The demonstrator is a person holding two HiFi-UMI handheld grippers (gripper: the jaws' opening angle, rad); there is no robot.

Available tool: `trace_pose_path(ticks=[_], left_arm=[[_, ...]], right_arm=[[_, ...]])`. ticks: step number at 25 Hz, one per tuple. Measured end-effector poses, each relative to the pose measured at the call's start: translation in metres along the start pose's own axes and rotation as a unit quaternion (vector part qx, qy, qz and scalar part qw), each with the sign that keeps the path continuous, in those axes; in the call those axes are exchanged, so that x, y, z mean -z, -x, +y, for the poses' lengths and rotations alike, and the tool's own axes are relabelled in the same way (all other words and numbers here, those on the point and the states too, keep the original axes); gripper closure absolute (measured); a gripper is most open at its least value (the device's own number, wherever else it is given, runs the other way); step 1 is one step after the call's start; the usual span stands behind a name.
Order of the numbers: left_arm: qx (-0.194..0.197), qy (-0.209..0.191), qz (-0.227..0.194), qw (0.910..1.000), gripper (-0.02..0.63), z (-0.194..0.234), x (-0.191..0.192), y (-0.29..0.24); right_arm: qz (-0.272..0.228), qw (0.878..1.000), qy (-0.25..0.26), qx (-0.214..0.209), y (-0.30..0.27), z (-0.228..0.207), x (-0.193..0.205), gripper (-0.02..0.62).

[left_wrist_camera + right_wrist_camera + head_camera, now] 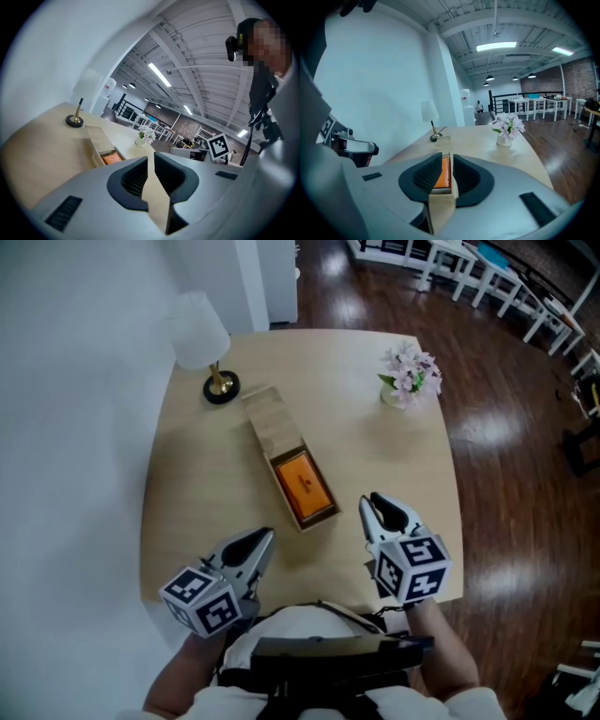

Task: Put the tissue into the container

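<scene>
Head view: the long wooden container (286,456) lies in the middle of the table (394,456). Its lid (267,418) is slid toward the far left corner. The orange tissue pack (304,486) sits inside the open end, nearer the near edge. The left gripper (267,538) and right gripper (368,502) hang over the near edge. Each has its jaws almost pressed together, with nothing between them.

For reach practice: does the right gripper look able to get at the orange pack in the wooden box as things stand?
Probably yes: the wooden box stands open over the orange pack, and bare table lies between it and the right gripper. Its fingers, nearly together, must open first.
</scene>
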State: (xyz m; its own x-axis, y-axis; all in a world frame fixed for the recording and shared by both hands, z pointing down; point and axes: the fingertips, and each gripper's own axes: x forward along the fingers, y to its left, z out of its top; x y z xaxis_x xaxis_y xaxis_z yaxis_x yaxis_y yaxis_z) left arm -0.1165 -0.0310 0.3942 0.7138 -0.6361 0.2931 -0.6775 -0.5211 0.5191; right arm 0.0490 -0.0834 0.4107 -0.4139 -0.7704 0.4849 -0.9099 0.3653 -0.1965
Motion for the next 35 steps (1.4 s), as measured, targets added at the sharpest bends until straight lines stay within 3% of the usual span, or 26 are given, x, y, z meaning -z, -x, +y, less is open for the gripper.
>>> trace_pose_path(ticks=[5,18,35], left_arm=[[-0.004,-0.003,0.0,1.0,0.575,-0.007,0.0,0.007],[0.021,-0.02,0.005,0.9996,0.583,-0.036,0.005,0.005],[0.023,-0.009,0.018,0.9995,0.582,-0.041,0.014,0.007]], right_arm=[[-0.007,1.0,-0.014,0.013,0.031,-0.004,0.006,0.595],[-0.012,1.0,-0.013,0.013,0.058,0.002,0.022,0.595],[-0.006,1.0,0.006,0.01,0.066,0.006,0.023,0.595]])
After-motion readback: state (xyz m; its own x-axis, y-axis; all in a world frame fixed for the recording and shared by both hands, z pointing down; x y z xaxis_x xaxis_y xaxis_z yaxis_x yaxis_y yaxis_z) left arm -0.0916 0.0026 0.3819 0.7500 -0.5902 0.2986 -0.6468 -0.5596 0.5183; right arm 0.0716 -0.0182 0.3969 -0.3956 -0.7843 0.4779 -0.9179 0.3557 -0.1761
